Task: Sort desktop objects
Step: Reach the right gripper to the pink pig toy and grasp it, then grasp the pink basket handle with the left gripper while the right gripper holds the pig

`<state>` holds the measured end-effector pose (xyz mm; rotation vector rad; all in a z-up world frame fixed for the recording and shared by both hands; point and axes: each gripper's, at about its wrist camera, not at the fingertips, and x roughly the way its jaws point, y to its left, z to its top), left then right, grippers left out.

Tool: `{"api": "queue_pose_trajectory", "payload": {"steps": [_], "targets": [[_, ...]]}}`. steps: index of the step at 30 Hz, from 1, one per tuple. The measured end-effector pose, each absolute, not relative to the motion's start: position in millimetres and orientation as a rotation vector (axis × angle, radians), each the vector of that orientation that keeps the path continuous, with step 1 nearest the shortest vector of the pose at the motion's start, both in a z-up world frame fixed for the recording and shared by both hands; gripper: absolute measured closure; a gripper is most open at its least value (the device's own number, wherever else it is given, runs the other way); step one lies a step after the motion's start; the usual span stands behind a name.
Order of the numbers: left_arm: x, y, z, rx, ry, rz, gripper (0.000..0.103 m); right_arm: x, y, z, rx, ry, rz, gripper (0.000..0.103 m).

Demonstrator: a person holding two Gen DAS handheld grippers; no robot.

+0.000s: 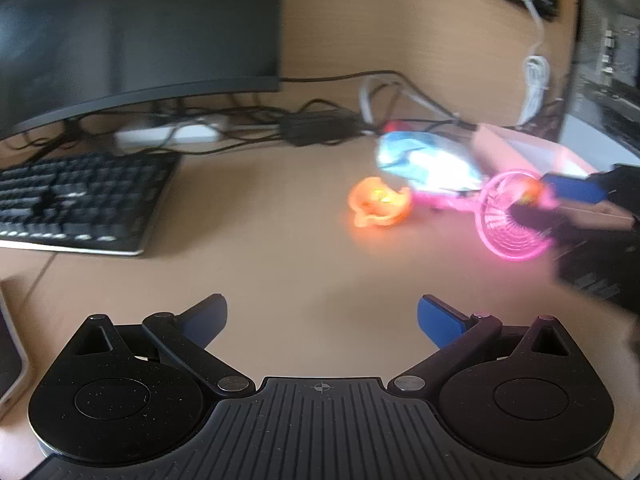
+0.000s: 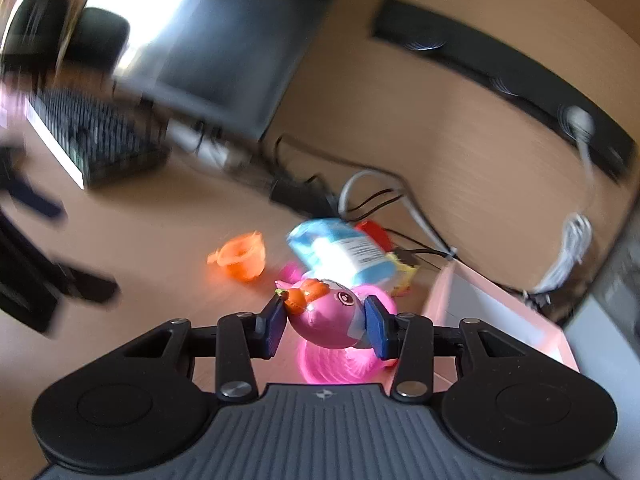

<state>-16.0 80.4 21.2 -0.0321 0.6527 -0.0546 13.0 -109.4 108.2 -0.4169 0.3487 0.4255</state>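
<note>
While the right wrist view shows the right gripper [image 2: 326, 318] pinching a pink toy figure [image 2: 328, 316] at lower centre above a pink basket [image 2: 340, 364], the left view blurs that toy. Left gripper [image 1: 322, 316]: jaws spread, empty, over bare desk [image 1: 280, 248]; orange cup [image 1: 380, 202] right of centre.

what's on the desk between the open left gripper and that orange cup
Nothing: in the left wrist view, only bare desk lies between the left gripper and the orange cup.
</note>
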Motion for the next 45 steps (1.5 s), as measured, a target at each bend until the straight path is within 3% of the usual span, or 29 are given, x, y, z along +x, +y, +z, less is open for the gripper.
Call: {"api": "queue_pose_trajectory", "payload": {"steps": [9,14,22,23,27,31,36,45], "targets": [[0,31,12,0.047,0.624,-0.251,0.000,-7,-211,115,-0.108,0.480,0.371,0.061],[-7,-5,15,0.133,0.576,-0.363,0.000,-16,-246,121,0.023,0.427,0.308,0.061],[-3,-65,15,0.314,0.503,-0.503,0.000,-15,-259,93,-0.073,0.460,0.107,0.060],[3,-73,13,0.326,0.516,-0.505,0.000,-16,-261,90,-0.076,0.464,0.110,0.058],[26,-91,10,0.254,0.607,-0.592,0.000,-20,-264,83,-0.070,0.436,0.111,0.030],[38,-97,9,0.206,0.611,-0.622,0.000,-16,-275,85,0.007,0.442,0.109,0.031],[47,-98,8,0.209,0.613,-0.598,0.000,-7,-302,83,0.187,0.480,0.083,0.018],[41,-89,9,0.238,0.612,-0.528,0.000,-14,-304,81,0.200,0.442,0.046,0.011]]}}
